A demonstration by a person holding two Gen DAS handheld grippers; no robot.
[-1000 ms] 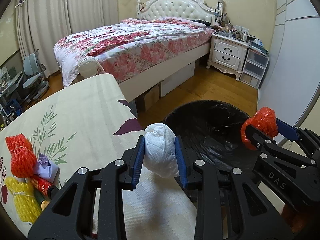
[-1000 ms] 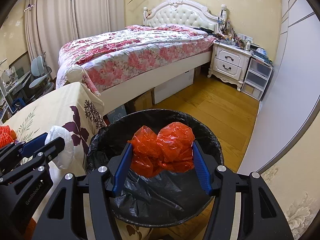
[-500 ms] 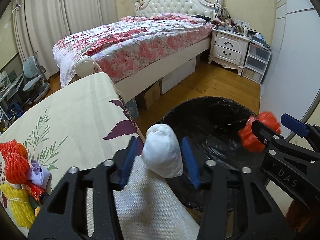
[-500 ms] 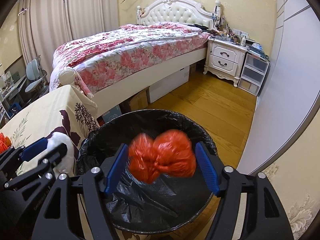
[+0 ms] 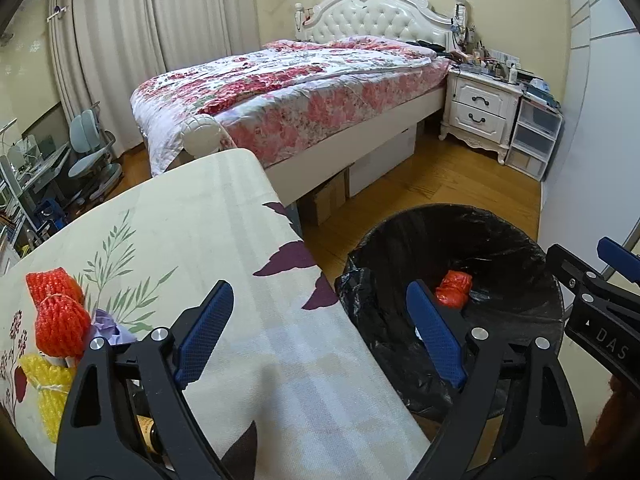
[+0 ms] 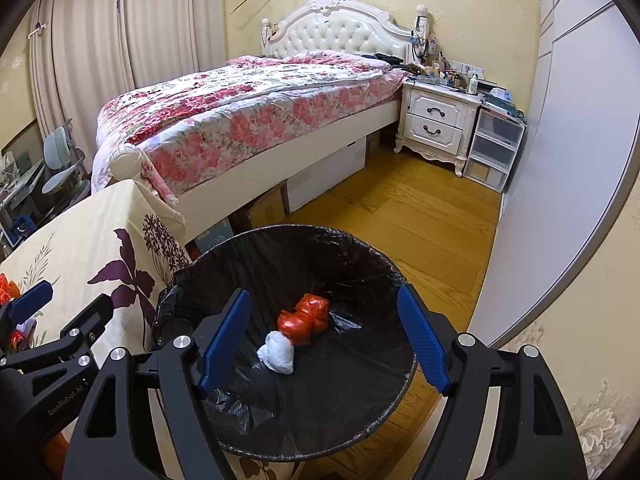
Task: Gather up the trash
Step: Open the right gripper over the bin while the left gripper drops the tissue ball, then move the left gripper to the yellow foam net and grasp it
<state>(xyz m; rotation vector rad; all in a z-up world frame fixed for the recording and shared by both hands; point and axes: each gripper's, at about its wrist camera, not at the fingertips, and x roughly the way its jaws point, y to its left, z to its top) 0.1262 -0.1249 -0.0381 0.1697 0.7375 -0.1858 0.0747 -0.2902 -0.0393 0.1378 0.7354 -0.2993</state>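
A round bin with a black liner (image 6: 384, 268) stands on the floor beside the table; it also shows in the left wrist view (image 5: 516, 236). A red plastic bag (image 6: 306, 318) and a white crumpled wad (image 6: 278, 352) lie inside it; the left wrist view shows only the red bag (image 5: 454, 288). My right gripper (image 6: 324, 342) is open and empty above the bin. My left gripper (image 5: 320, 336) is open and empty over the table's edge next to the bin. Red net trash (image 5: 58, 314), yellow net trash (image 5: 44, 388) and a purple wad (image 5: 110, 326) lie on the table at the left.
The table wears a cream floral cloth (image 5: 192, 220). A bed with a flowered cover (image 5: 288, 92) stands behind, boxes under it. A white nightstand (image 5: 480, 114) and plastic drawers (image 5: 536, 136) stand at the far right. Wooden floor (image 6: 420, 216) lies beyond the bin.
Both grippers opened. The white wad dropped from the left gripper and the red bag from the right gripper; both now lie in the bin.
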